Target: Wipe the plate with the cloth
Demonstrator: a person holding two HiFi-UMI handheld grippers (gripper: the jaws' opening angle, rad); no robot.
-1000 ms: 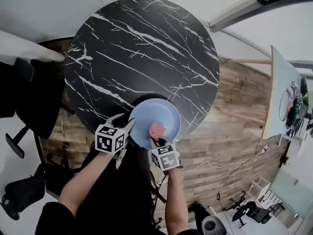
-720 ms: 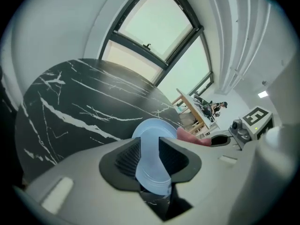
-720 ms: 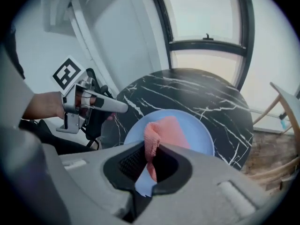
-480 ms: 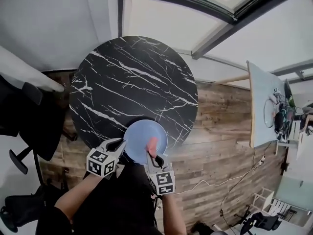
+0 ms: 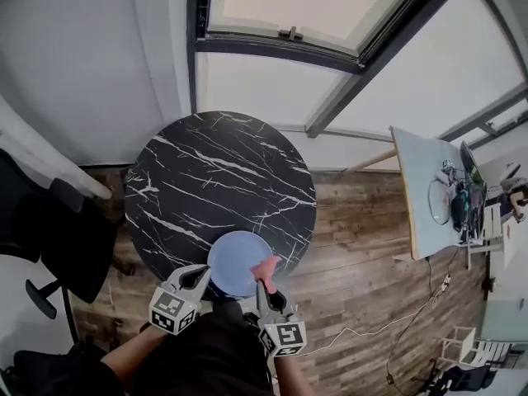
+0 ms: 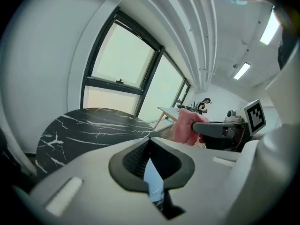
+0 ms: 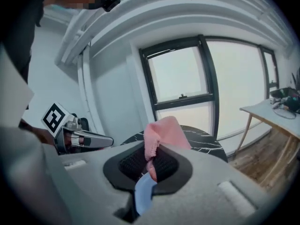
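Head view: a round black marble table (image 5: pixel 219 180) stands on wood-plank flooring (image 5: pixel 363 254), with a window (image 5: pixel 272 15) at 12 o'clock, a white desk (image 5: pixel 425 188) at 3 o'clock and a black office chair (image 5: pixel 62 246) at 9 o'clock. The blue plate (image 5: pixel 235 262) sits over the table's 6 o'clock edge and partly overhangs it; whether it rests on the top cannot be told. The left gripper (image 5: pixel 200 275) meets the plate at its 8 o'clock rim. In the left gripper view its jaws have just been closing and stand together, with a thin blue sliver of the plate's edge pinched between the pads. The right gripper (image 5: pixel 262 285) comes in at the plate's 5 o'clock. In the right gripper view its jaws are narrow and clamped on the pink cloth (image 7: pixel 159 132), which bunches up above the pads. A blue piece of the plate shows low in the same gap, just under the cloth; whether the pads also press on it cannot be told. From above, the cloth lies at the plate's 4 o'clock rim, touching it. Both marker cubes face the camera, with the person's forearms below at 6 o'clock.
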